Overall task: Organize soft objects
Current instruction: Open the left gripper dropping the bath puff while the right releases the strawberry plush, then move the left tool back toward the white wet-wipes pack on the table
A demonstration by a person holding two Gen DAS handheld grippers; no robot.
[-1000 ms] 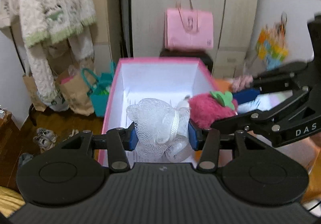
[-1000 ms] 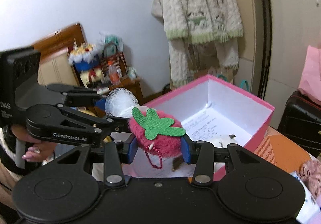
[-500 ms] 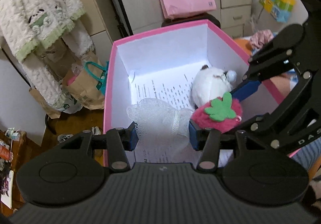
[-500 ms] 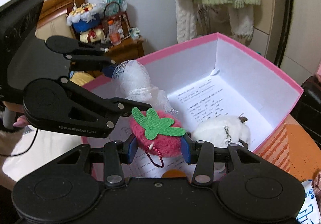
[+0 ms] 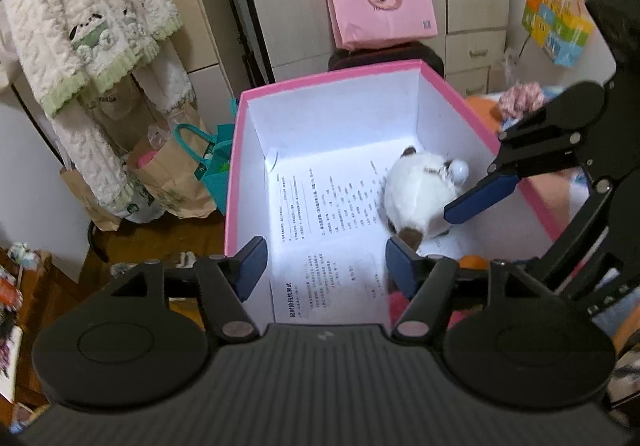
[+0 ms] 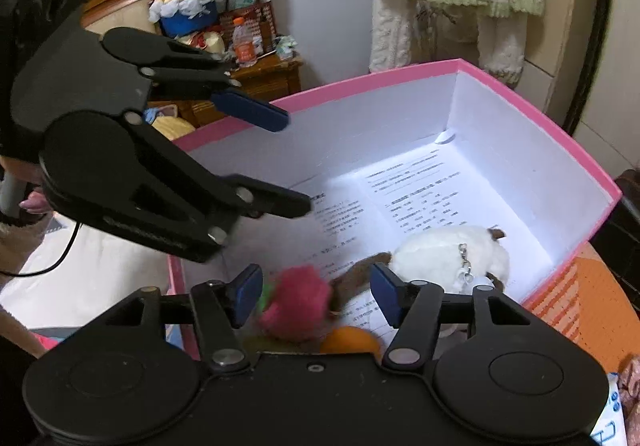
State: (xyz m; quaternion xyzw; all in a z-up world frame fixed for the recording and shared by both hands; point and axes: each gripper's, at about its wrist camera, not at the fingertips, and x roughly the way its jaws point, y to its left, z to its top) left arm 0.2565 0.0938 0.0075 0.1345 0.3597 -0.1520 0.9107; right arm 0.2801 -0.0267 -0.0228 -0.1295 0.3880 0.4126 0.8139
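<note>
A pink box [image 5: 234,166] with white walls and printed sheets on its floor fills both views. A white plush toy [image 5: 420,194] [image 6: 448,258] lies in it. My left gripper [image 5: 326,270] hangs over the box, jaws opening, with nothing between them; it also shows as my left gripper [image 6: 292,162] in the right wrist view. My right gripper [image 6: 316,294] is opening too. The pink strawberry plush [image 6: 296,302] sits blurred between its fingers, free of the pads. The white mesh puff is out of sight. My right gripper's fingers [image 5: 480,194] reach in from the right.
An orange round thing [image 6: 350,340] lies low in the box near the strawberry. A cream cardigan [image 5: 88,26], paper bags [image 5: 176,174] and a pink bag [image 5: 380,10] stand behind the box. A cluttered wooden cabinet [image 6: 256,74] is to the left, and a hand [image 6: 32,202] grips the left handle.
Both grippers have opened. The white mesh puff has left the left jaws and gone from view. The strawberry plush has slipped from the right pads and dropped lower. Both grippers tilted down over the box.
</note>
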